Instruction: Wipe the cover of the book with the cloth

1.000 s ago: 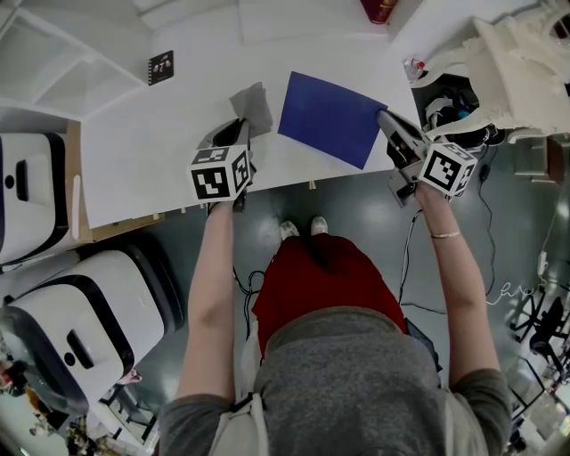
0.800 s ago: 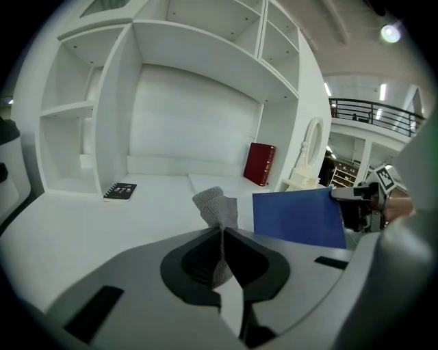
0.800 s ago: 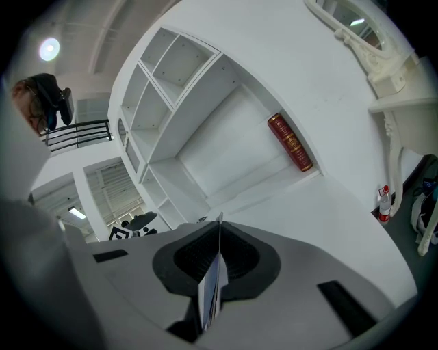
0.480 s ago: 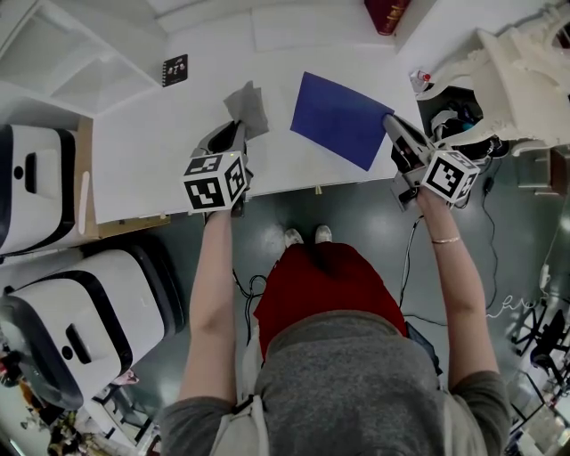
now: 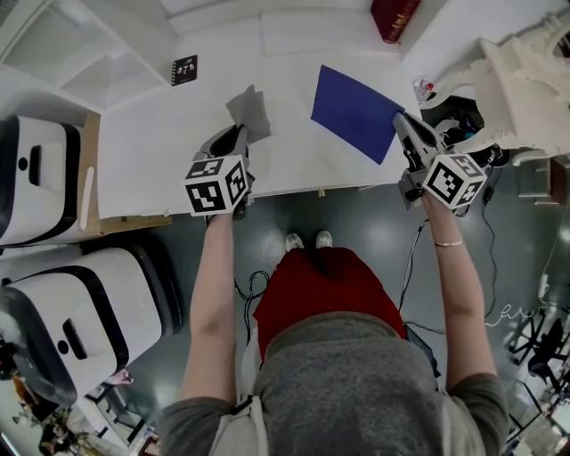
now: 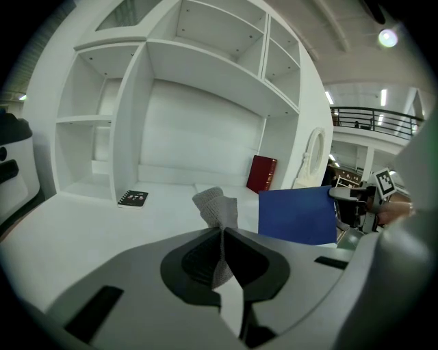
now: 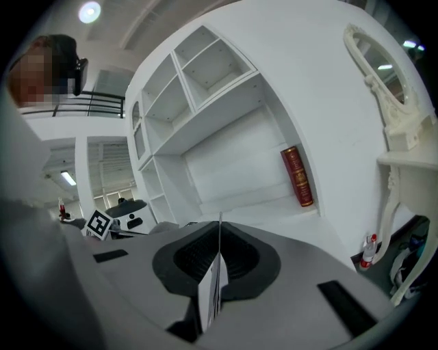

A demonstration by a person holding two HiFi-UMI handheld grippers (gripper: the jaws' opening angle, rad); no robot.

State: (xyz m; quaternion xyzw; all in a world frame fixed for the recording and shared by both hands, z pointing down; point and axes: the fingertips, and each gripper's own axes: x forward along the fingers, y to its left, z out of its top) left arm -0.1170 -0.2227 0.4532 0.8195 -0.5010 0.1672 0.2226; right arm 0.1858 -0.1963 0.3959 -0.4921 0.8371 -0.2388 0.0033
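A thin blue book (image 5: 354, 111) is held by its right edge in my right gripper (image 5: 403, 127), which is shut on it. The left gripper view shows the blue book (image 6: 296, 214) raised off the white desk (image 5: 169, 151) with its cover facing left. Between the right jaws I see the book (image 7: 216, 277) edge-on. My left gripper (image 5: 239, 135) is shut on a grey cloth (image 5: 250, 109) near the desk's front edge. The cloth (image 6: 217, 207) sticks up out of the left jaws, left of the book and apart from it.
A red book (image 5: 394, 17) stands at the desk's back right, in the shelf corner (image 7: 298, 176). A small black notebook (image 5: 184, 69) lies at the back left. A white ornate stand (image 5: 525, 80) and a small bottle (image 5: 419, 88) are on the right. White machines (image 5: 36, 178) stand on the left.
The right gripper has tipped the blue book up and carried it a little to the right. The left gripper and cloth have barely moved.
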